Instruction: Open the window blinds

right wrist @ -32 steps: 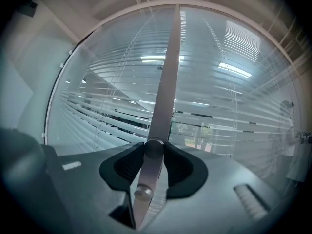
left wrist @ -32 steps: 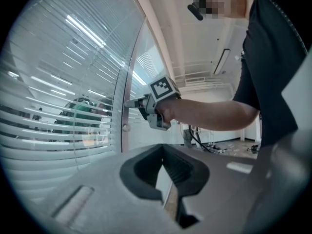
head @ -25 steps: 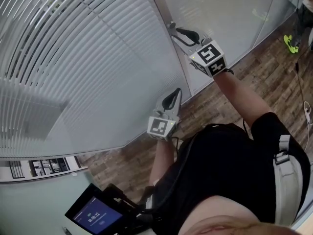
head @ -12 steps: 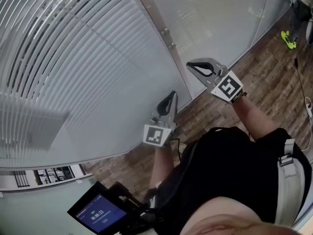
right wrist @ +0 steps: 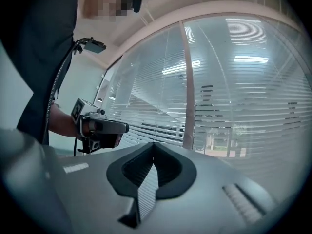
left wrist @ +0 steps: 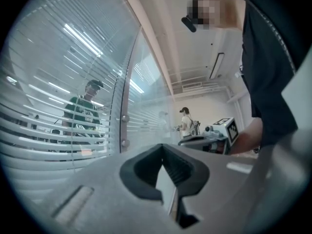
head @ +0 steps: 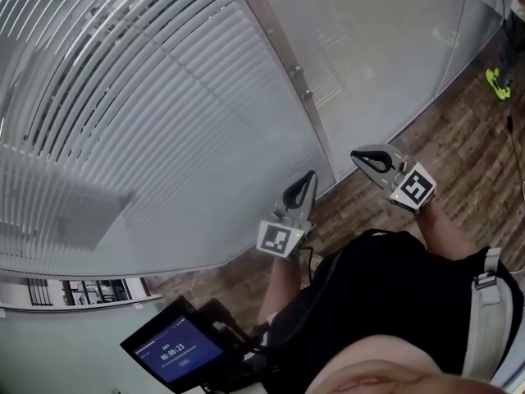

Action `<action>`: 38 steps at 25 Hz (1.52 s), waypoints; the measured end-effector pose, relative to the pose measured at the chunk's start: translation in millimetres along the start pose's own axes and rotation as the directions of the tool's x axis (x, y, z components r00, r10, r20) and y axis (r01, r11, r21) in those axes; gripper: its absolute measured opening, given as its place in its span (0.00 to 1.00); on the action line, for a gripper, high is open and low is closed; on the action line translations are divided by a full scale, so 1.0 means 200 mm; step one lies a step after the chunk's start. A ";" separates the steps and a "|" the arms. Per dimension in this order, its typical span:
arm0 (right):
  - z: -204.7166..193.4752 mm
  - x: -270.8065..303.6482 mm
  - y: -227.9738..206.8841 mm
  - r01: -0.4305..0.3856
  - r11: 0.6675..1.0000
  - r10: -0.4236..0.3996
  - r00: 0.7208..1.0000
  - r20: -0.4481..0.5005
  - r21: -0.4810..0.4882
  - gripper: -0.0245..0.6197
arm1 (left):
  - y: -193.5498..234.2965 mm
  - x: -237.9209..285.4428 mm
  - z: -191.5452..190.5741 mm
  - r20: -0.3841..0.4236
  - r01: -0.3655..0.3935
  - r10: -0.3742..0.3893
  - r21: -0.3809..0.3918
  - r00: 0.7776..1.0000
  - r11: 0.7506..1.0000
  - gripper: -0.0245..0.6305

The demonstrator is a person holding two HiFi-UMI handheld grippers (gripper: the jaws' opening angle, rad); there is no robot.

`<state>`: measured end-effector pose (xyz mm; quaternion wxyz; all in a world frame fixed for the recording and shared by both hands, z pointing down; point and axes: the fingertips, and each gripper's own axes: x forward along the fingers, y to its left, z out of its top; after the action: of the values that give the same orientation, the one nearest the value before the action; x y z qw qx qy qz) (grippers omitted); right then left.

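Note:
White slatted blinds hang behind a glass wall with their slats tilted, so I can see through the gaps. On the metal post beside them sit two small knobs. My right gripper is shut on nothing and hangs low, away from the post, over the floor. My left gripper is also shut and empty, close to the glass below the blinds. In the left gripper view the jaws meet in front of the post. The right gripper view has its jaws facing the blinds.
A tablet with a lit screen hangs at my front left. The floor is brown wood. One person in a green shirt stands behind the glass, another farther off. A bright shoe shows at the far right.
My right gripper has come away from the knobs on the post, dropped toward my body and closed its jaws. The left gripper has risen slightly.

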<state>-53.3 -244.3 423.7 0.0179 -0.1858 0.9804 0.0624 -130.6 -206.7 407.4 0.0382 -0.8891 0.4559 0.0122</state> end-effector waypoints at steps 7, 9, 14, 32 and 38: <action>0.00 -0.04 0.04 -0.026 0.997 0.026 1.000 0.003 0.077 0.04 | -0.03 0.00 -0.04 -0.046 -0.003 0.002 -0.025 0.999 1.000 0.04; 0.02 -0.04 0.03 -0.031 0.998 0.030 0.999 0.011 0.057 0.04 | -0.04 0.03 -0.02 -0.046 0.017 -0.018 -0.016 0.999 1.000 0.04; 0.03 -0.09 0.00 -0.003 0.994 0.002 1.000 0.015 0.107 0.04 | -0.07 0.07 0.01 -0.027 0.041 -0.042 -0.027 0.999 0.999 0.04; 0.02 -0.07 0.04 -0.050 0.997 0.051 0.998 -0.023 0.062 0.04 | -0.07 0.05 -0.05 -0.053 0.029 -0.031 -0.029 0.998 0.999 0.04; 0.02 -0.05 0.04 -0.063 0.997 0.063 0.998 -0.013 0.043 0.04 | -0.06 0.04 -0.06 -0.061 0.022 -0.024 -0.035 0.998 0.999 0.04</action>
<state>-46.8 -233.4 420.7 0.0130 -0.1549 0.9870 0.0406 -115.7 -206.9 418.9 0.0090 -0.8948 0.4462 -0.0076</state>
